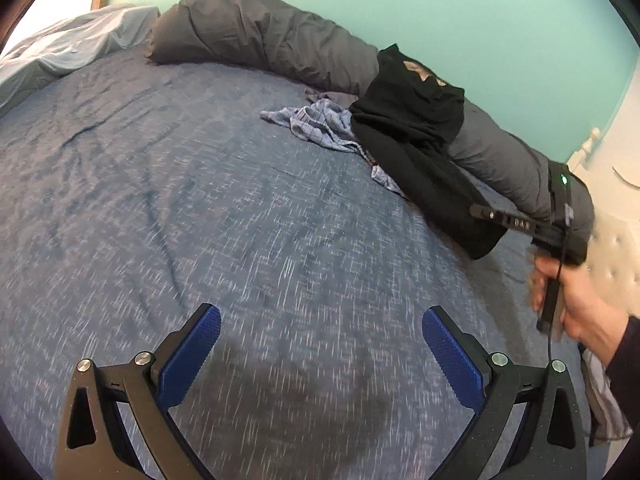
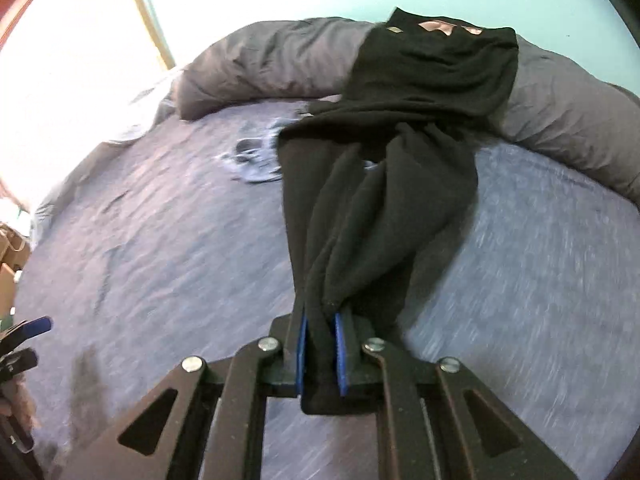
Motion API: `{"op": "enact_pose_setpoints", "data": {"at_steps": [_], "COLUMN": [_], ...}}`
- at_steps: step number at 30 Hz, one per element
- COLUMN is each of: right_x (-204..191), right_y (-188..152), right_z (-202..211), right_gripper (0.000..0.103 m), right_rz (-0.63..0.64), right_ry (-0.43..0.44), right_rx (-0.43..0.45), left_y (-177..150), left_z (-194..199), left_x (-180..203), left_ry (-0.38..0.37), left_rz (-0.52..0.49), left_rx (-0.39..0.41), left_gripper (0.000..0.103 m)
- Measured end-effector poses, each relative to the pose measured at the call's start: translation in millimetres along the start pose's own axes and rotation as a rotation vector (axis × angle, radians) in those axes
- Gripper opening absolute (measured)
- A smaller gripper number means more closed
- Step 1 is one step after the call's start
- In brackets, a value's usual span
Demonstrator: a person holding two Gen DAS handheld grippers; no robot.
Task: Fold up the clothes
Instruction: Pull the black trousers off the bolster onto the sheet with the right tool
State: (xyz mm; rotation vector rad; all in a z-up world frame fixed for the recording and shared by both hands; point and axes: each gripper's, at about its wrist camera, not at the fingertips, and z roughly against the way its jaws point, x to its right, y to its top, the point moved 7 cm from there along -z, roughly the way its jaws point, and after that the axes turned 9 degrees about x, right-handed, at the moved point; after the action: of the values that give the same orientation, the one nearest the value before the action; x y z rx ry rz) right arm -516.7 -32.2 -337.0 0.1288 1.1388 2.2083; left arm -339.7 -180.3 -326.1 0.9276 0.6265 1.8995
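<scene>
Left wrist view shows the left tongs (image 1: 322, 352) spread wide and empty above the blue bed (image 1: 200, 200), well short of the grey duvet roll (image 1: 280, 44). Right of them, against that roll, lies a crumpled checked garment (image 1: 320, 124). The black garment (image 2: 400, 140) hangs over the roll, its lower end clamped in the right tongs (image 2: 320, 354). I judge a slow, level pull away from the roll keeps it flat.

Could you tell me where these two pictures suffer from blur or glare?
Left wrist view: the blue bedspread streaks with motion blur near the open left gripper. Right wrist view: window glare washes out the upper left; the bedspread smears beside the clamped black garment.
</scene>
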Motion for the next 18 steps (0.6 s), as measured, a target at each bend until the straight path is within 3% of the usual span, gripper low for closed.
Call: {"op": "enact_pose_setpoints", "data": {"at_steps": [9, 18], "right_x": [-77, -184], "right_y": [-29, -48], "right_z": [94, 205], "right_gripper": [0.010, 0.010], "right_rz": [-0.013, 0.018], "right_ry": [0.067, 0.116], "right_rx": [0.089, 0.163], "left_y": [-13, -6], "left_z": [71, 166], "left_x": [-1, -5], "left_ry": [-0.028, -0.064], "left_rz": [-0.003, 0.002], "left_rx": [0.059, 0.088], "left_gripper": [0.103, 0.103]}}
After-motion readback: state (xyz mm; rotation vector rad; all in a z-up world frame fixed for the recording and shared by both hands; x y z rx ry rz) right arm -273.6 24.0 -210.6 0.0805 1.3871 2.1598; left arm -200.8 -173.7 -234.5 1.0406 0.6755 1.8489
